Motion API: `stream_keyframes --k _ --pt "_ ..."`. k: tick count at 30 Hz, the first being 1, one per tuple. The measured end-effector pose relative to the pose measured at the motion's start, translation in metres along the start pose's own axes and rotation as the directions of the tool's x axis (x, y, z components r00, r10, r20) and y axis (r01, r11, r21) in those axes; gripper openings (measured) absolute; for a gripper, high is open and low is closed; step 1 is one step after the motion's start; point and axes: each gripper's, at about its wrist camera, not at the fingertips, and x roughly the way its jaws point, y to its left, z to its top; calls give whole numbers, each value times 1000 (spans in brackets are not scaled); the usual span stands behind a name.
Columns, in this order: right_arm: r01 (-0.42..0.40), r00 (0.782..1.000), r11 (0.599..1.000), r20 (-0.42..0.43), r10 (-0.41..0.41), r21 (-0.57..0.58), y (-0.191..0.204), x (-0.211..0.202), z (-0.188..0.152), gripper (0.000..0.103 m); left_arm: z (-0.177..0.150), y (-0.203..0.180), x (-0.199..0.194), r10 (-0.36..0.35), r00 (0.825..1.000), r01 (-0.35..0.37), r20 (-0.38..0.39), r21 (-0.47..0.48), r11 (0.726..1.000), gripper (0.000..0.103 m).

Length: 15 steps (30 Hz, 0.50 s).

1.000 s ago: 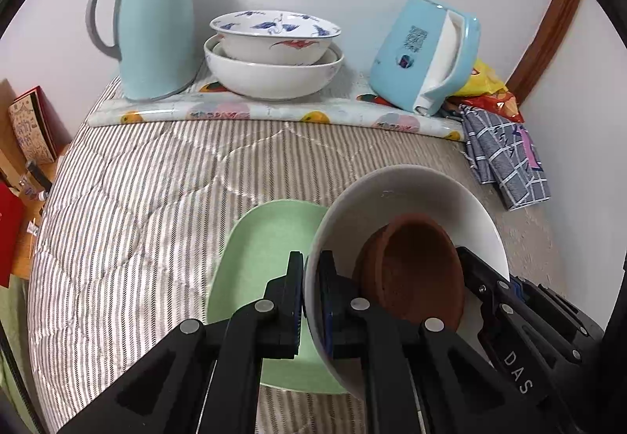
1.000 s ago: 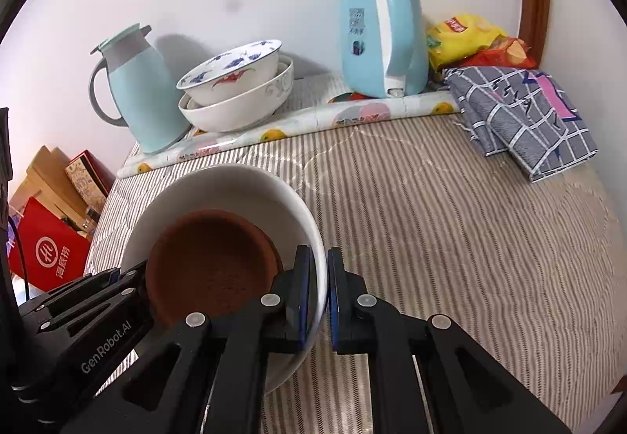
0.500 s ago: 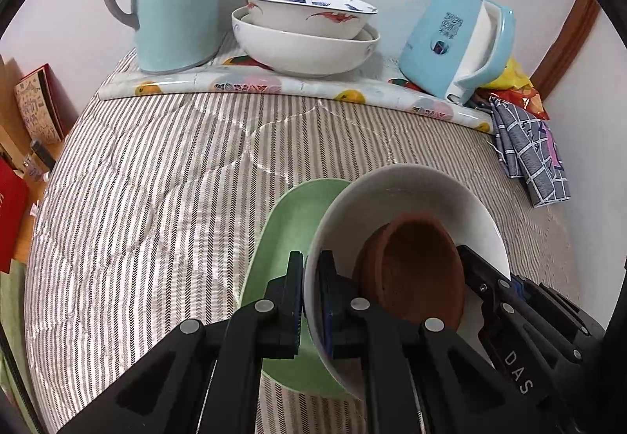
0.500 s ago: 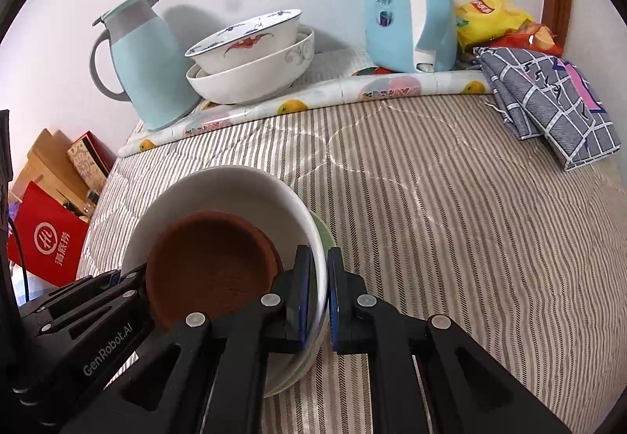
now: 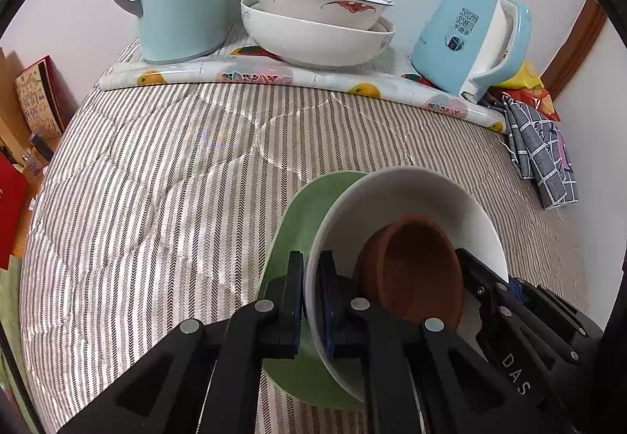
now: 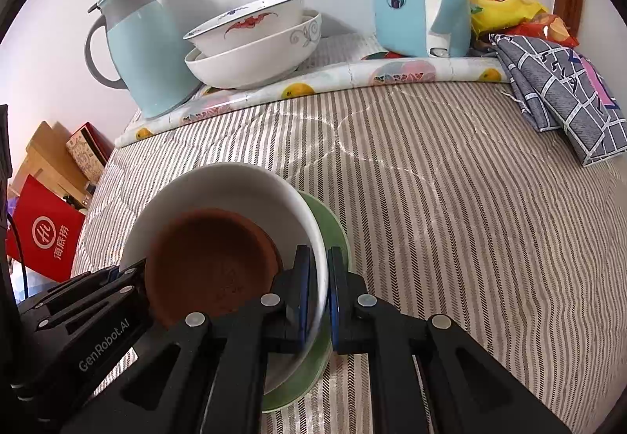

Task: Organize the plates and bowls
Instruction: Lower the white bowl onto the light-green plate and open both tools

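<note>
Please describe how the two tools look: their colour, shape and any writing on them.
Both are black plastic with two flat fingers, blue pads inside and round silver screws. Seen from the other camera, the left tool bears white lettering "GenRobot.AI", the right tool "DAS". No cables or sleeves show on them.

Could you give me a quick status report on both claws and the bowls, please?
Left claw and right claw both shut on white bowl rim. Brown bowl nested inside; green plate beneath. Striped cloth ahead, nothing in the way.
</note>
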Motion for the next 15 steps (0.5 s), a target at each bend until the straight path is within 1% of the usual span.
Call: stream_keyframes --k 3,7,9,12,15 --pt "-8 1000 1000 0 8 6 -2 0 -1 9 0 -1 0 5 1000 -5 5 7 1000 9" --pt "-24 1000 1000 -2 24 1 -3 1 0 9 0 1 0 -7 1000 7 7 -4 1000 10" --pt "-8 1000 1000 3 8 -21 -2 1 0 10 0 0 -1 2 1000 -2 9 6 1000 12" --pt "-27 1000 1000 -2 27 -9 -5 0 -1 11 0 0 -1 3 1000 -3 4 12 1000 13" --pt "-37 999 999 -4 37 -5 -6 -1 -1 12 -1 2 -3 7 1000 -7 0 7 1000 17"
